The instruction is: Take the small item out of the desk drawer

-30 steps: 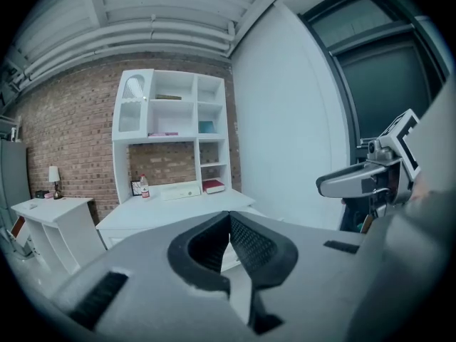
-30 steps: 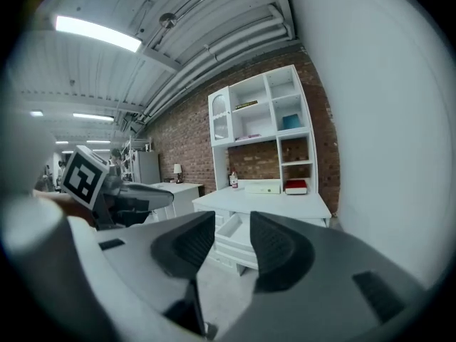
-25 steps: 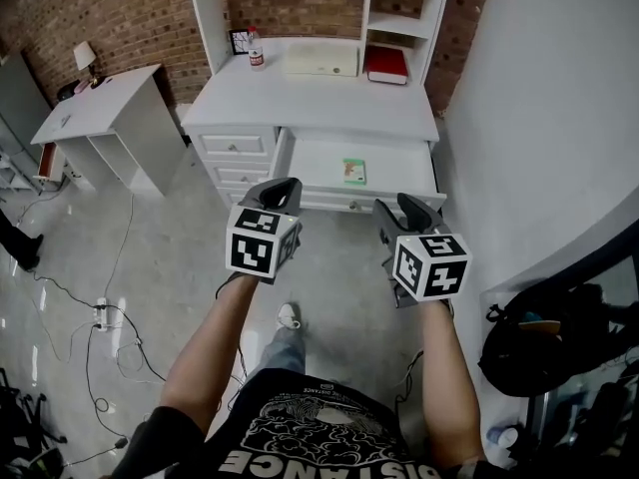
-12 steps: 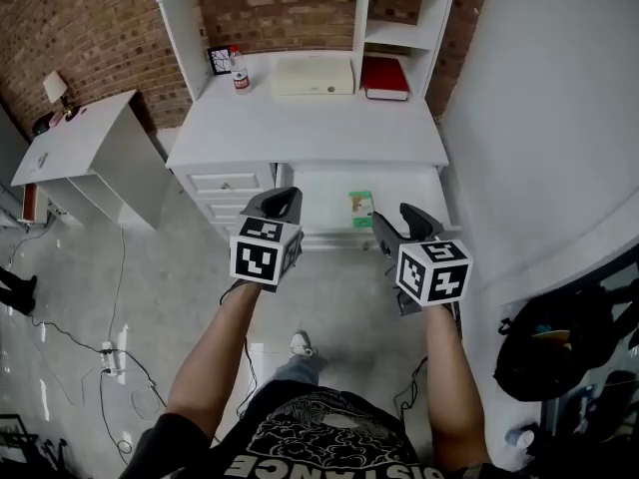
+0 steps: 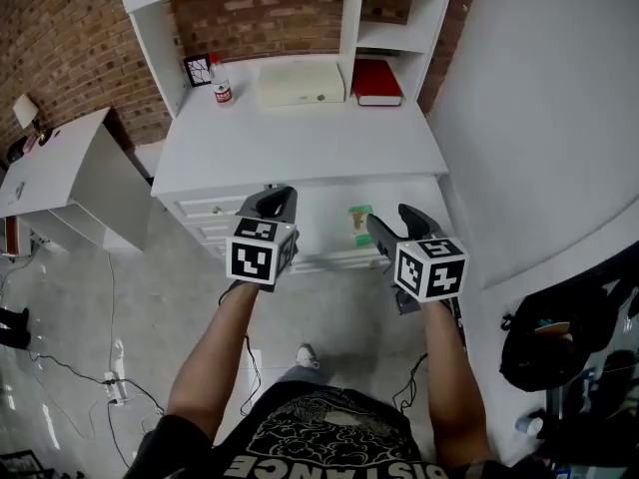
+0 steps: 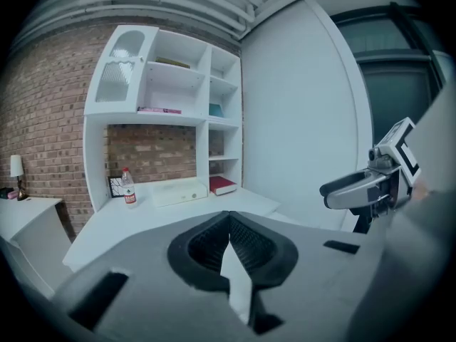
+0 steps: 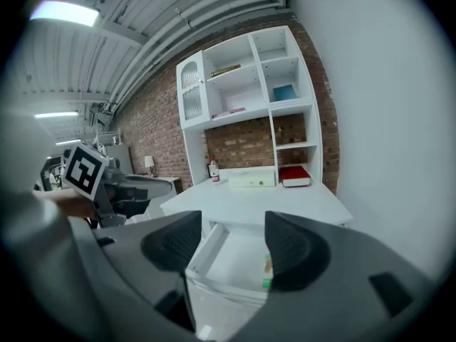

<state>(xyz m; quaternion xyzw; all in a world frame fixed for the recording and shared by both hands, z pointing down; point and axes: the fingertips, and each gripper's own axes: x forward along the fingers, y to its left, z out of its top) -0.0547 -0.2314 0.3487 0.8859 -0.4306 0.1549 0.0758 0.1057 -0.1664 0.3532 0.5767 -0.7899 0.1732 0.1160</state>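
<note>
In my head view the light is bright and even. The white table (image 5: 300, 143) shows diffuse light with no hard glare, and the glossy floor (image 5: 60, 297) carries pale reflections. My left gripper view and right gripper view are wide-angle, with black corners and straight lines bowed at the edges. A ceiling strip light (image 7: 63, 11) glows at upper left. The nearest foreground is soft, and the left gripper view has a bluish cast.
</note>
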